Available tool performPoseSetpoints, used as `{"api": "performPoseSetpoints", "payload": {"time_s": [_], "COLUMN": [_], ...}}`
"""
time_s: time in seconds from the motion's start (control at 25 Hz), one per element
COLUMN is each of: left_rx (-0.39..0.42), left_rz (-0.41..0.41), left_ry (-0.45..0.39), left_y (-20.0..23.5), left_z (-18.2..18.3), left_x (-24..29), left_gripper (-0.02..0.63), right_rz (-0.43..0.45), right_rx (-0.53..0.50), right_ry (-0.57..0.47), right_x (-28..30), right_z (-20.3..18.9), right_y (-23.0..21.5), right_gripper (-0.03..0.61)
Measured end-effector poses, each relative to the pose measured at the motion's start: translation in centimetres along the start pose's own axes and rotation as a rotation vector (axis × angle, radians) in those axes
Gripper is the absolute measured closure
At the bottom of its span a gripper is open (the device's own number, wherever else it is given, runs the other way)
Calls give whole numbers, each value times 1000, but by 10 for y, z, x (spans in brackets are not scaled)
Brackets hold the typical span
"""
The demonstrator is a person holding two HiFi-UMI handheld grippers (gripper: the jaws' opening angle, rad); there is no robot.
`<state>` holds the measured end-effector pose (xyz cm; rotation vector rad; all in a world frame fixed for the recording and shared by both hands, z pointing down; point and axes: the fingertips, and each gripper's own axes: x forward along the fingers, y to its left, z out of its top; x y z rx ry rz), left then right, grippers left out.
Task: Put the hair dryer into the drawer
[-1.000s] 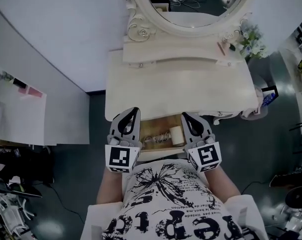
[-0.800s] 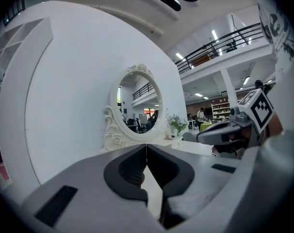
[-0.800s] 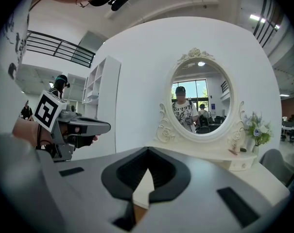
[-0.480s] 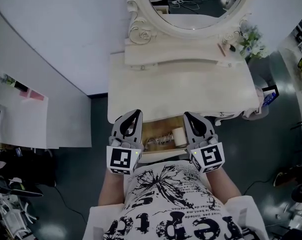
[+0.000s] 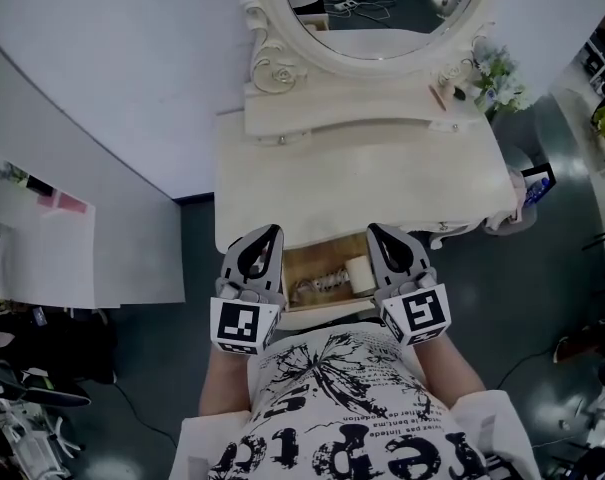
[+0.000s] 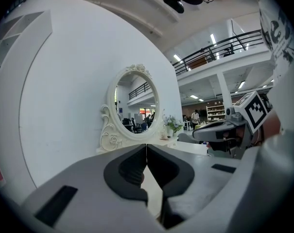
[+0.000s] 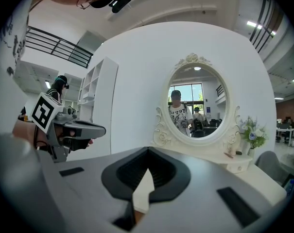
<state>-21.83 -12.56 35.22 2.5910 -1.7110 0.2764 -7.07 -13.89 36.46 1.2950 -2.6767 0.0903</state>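
Note:
The vanity table's drawer [image 5: 294, 264] stands open under the tabletop's front edge. Inside lies the hair dryer, its white barrel [image 5: 358, 271] at the right and its coiled cord [image 5: 317, 285] beside it. My left gripper [image 5: 265, 231] hangs at the drawer's left side, and my right gripper [image 5: 377, 230] at its right side. Both are above the drawer and apart from the dryer. In the left gripper view the jaws [image 6: 146, 152] are shut on nothing. The right gripper view shows its jaws [image 7: 147, 152] shut and empty too.
The cream vanity table [image 5: 362, 173] has an oval mirror [image 5: 377, 8] and a raised back shelf [image 5: 352, 113] with small items. Flowers [image 5: 497, 73] stand at its right corner. A white cabinet [image 5: 82, 258] is at the left, and a chair [image 5: 527, 193] is at the right.

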Motion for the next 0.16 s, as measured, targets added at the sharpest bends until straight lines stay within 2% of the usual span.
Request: {"api": "performPoseSetpoints", "payload": {"time_s": [0.16], "left_rx": [-4], "left_rz": [-5], "left_ry": [12], "left_y": [1], "left_z": [-5], "left_x": [0], "left_gripper": [592], "right_rz": [0], "right_rx": [-1], "right_ry": [3], "right_x": [1], "right_z": [0], "right_y": [1], "right_gripper": [566]}}
